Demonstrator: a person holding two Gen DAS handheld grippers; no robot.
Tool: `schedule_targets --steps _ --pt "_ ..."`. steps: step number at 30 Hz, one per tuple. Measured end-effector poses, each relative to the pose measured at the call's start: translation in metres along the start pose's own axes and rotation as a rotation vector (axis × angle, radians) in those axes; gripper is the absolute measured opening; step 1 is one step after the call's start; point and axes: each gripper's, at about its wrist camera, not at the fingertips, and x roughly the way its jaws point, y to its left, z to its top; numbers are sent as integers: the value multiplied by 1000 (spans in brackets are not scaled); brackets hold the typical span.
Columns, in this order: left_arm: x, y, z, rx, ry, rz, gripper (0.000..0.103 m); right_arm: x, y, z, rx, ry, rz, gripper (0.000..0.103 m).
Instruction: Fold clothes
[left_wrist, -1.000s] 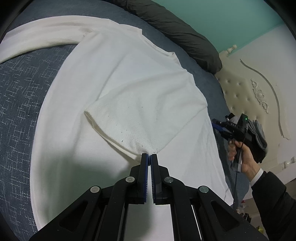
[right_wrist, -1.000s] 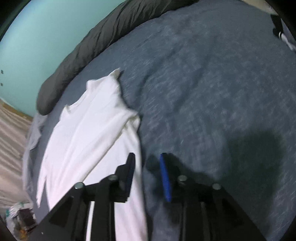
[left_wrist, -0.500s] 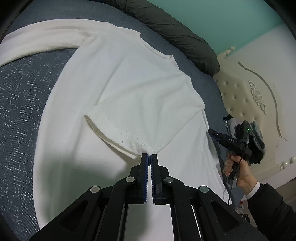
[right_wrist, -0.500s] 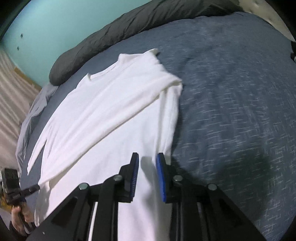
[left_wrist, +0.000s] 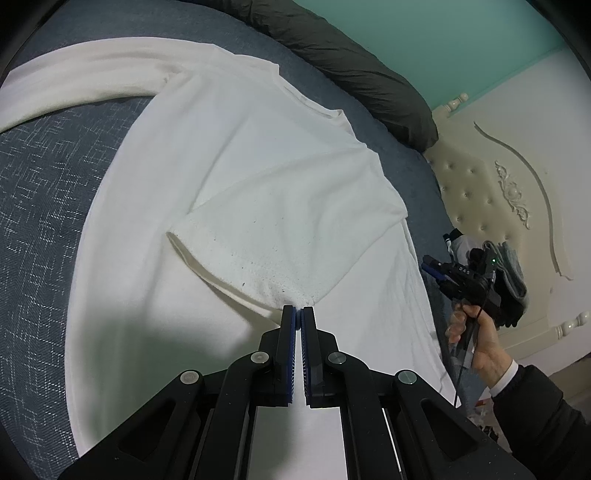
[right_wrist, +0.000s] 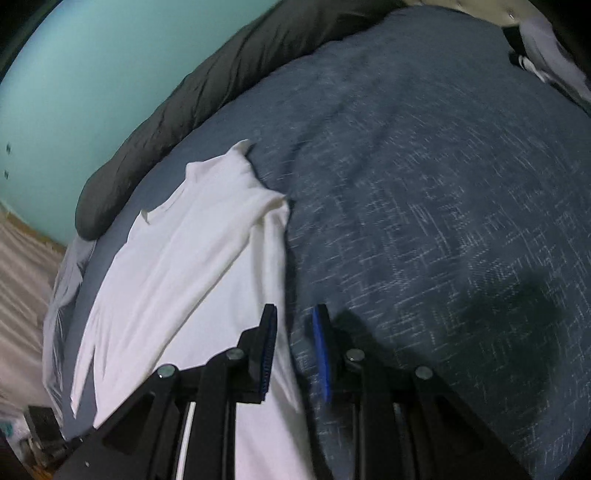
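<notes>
Shirt: your white long-sleeved shirt (left_wrist: 229, 158) lies spread on the bed (left_wrist: 40, 177), over the blue-grey cover; one sleeve is folded across its body, the other stretches out along the far edge.
Left hand-held gripper: your left hand-held gripper (left_wrist: 298, 314) has its jaws pressed together on the cuff (left_wrist: 291, 291) of the folded sleeve, holding it over the shirt body.
Right hand-held gripper: your right hand-held gripper (right_wrist: 293, 325) has its jaws parted and grips nothing; it hangs over the shirt's side edge, one finger above white cloth, the other above the cover. That view is blurred.
Your hand: your right hand (left_wrist: 476, 339) shows by the bed's edge, holding its tool.
Surroundings: a dark duvet (left_wrist: 351, 62) is bunched along the far side, near a cream headboard (left_wrist: 491, 184).
</notes>
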Motion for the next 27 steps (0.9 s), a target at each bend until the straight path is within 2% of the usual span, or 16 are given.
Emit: schedule_targets --steps 4,8,11,12,22,25,27 --pt "0 0 -2 0 4 2 3 11 7 1 -24 34 13 20" --pt "-2 -1 -2 -1 3 1 3 27 13 3 -26 66 -11 19" --pt "-2 -1 -2 -2 1 0 3 26 6 6 26 36 15 4" --pt "-2 -1 -2 -3 1 0 3 24 5 7 37 26 23 3" --pt "0 -1 -2 -4 4 2 3 18 -7 14 50 2 -28 2" --pt "0 -2 -2 -3 6 2 3 26 -11 13 46 47 -43 2" --pt "-1 -2 -1 -2 6 0 3 24 -12 13 60 64 5 4"
